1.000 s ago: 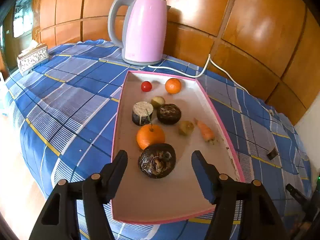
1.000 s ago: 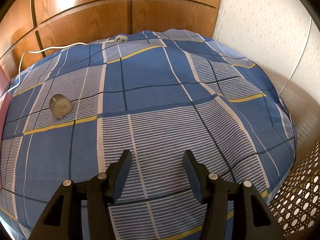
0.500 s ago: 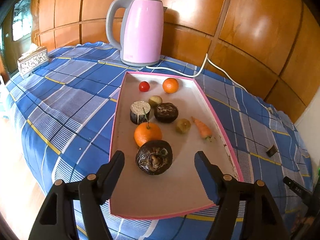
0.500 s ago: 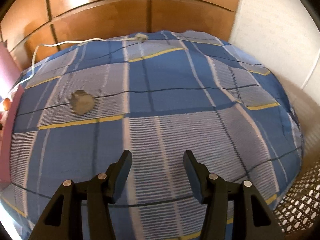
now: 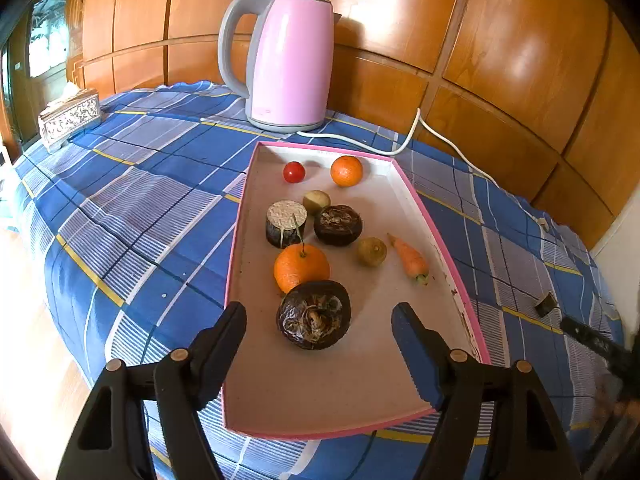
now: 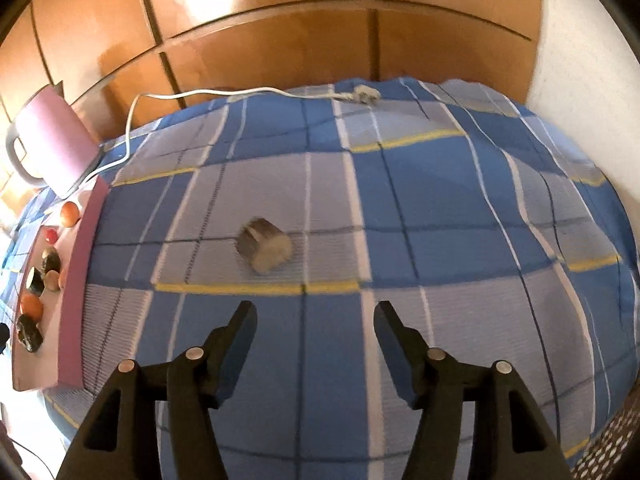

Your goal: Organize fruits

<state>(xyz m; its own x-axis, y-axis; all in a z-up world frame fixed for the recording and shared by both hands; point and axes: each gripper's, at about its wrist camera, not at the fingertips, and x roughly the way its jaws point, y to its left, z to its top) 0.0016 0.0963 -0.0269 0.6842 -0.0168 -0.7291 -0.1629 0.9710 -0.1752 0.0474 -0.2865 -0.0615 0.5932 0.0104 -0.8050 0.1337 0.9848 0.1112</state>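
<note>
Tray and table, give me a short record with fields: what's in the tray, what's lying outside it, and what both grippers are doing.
tray: pink-rimmed tray on the blue checked cloth
in tray: two oranges, a red tomato, a carrot, two dark shrivelled fruits, two small greenish fruits, a dark cut cylinder piece
outside tray: a second cut cylinder piece lying on its side on the cloth
left gripper: fingers opening, the near dark fruit between them, untouched
right gripper: fingers opening, empty, short of the stray piece
background: pink kettle, tissue box
</note>
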